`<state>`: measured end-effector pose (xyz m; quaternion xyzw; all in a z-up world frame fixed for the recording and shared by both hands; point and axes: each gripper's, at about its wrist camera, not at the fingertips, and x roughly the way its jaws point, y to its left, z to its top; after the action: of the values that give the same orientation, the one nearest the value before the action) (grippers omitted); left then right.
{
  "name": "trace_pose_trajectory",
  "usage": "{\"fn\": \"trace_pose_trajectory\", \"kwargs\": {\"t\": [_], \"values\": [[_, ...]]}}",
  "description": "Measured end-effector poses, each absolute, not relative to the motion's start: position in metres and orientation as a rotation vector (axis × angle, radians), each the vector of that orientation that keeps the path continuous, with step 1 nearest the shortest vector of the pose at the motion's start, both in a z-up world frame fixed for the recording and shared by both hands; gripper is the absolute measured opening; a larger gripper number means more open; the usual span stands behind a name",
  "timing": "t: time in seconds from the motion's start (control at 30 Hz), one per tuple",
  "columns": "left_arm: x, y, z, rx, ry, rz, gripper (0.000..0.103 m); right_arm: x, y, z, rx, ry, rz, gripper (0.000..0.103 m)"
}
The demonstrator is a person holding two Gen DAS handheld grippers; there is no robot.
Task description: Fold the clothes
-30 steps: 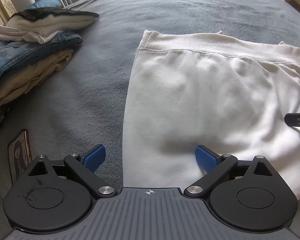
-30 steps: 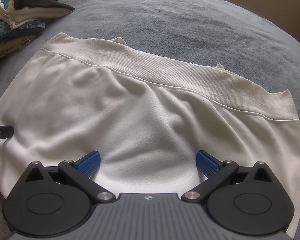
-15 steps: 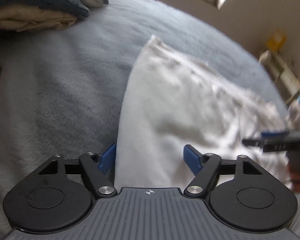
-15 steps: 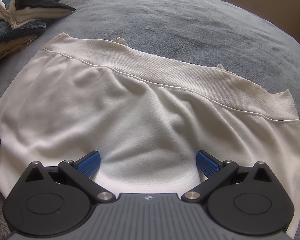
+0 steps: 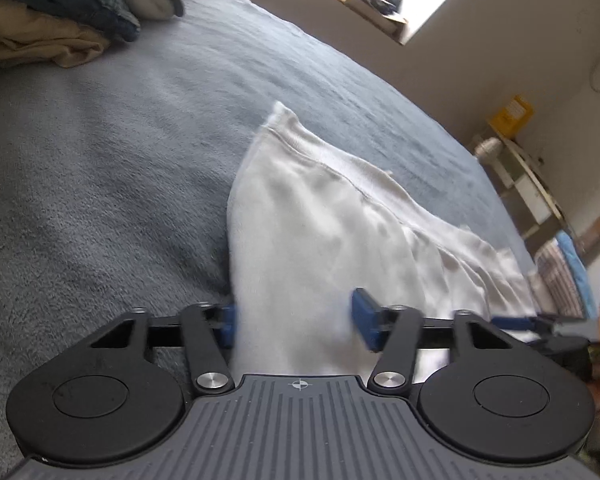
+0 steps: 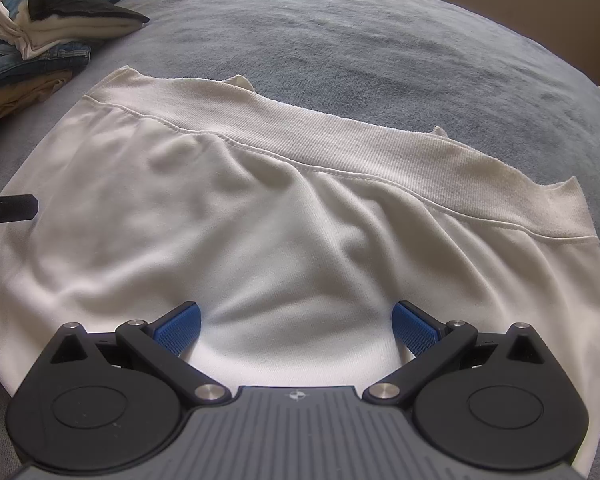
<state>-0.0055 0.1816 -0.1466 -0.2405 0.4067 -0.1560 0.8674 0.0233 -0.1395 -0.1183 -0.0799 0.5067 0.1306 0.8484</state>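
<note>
Left gripper (image 5: 296,326) lower, narrower — garment (image 5: 320,248) edge blurred.

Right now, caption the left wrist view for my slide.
Left tool closing around the side edge of the white garment on the grey bedspread.

Grey-blue bed (image 6: 340,40) — white garment (image 6: 260,220) spread flat, folded clothes stack (image 6: 40,52) at corner.
</note>
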Motion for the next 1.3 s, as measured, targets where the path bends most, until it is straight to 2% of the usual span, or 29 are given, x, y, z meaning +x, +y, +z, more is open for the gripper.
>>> {"fn": "trace_pose_trajectory", "kwargs": {"t": [0.27, 0.3, 0.33, 0.43, 0.67, 0.87, 1.17, 1.3], "values": [[-0.003, 0.173, -0.151, -0.49, 0.867, -0.33, 0.04, 0.026, -0.142, -0.12, -0.163, 1.067, 0.279, 0.103], [-0.002, 0.169, -0.148, -0.467, 0.872, -0.323, 0.035, 0.026, -0.142, -0.12, -0.163, 1.065, 0.279, 0.103], [-0.002, 0.167, -0.145, -0.454, 0.875, -0.318, 0.024, 0.025, -0.142, -0.12, -0.162, 1.064, 0.28, 0.103], [-0.002, 0.162, -0.137, -0.451, 0.884, -0.298, 0.017, 0.024, -0.141, -0.12, -0.161, 1.06, 0.282, 0.103], [-0.002, 0.155, -0.099, -0.502, 0.829, -0.324, 0.015, 0.02, -0.141, -0.12, -0.163, 1.045, 0.287, 0.103], [0.009, 0.118, -0.051, -0.449, 0.768, -0.442, 0.014, 0.02, -0.143, -0.12, -0.167, 1.037, 0.301, 0.103], [0.032, 0.041, -0.018, -0.269, 0.805, -0.597, 0.014, -0.009, -0.165, -0.096, -0.19, 0.941, 0.351, 0.103], [0.047, 0.005, -0.016, -0.209, 0.859, -0.669, 0.014, -0.037, -0.196, -0.088, -0.161, 0.924, 0.358, 0.097]]}}
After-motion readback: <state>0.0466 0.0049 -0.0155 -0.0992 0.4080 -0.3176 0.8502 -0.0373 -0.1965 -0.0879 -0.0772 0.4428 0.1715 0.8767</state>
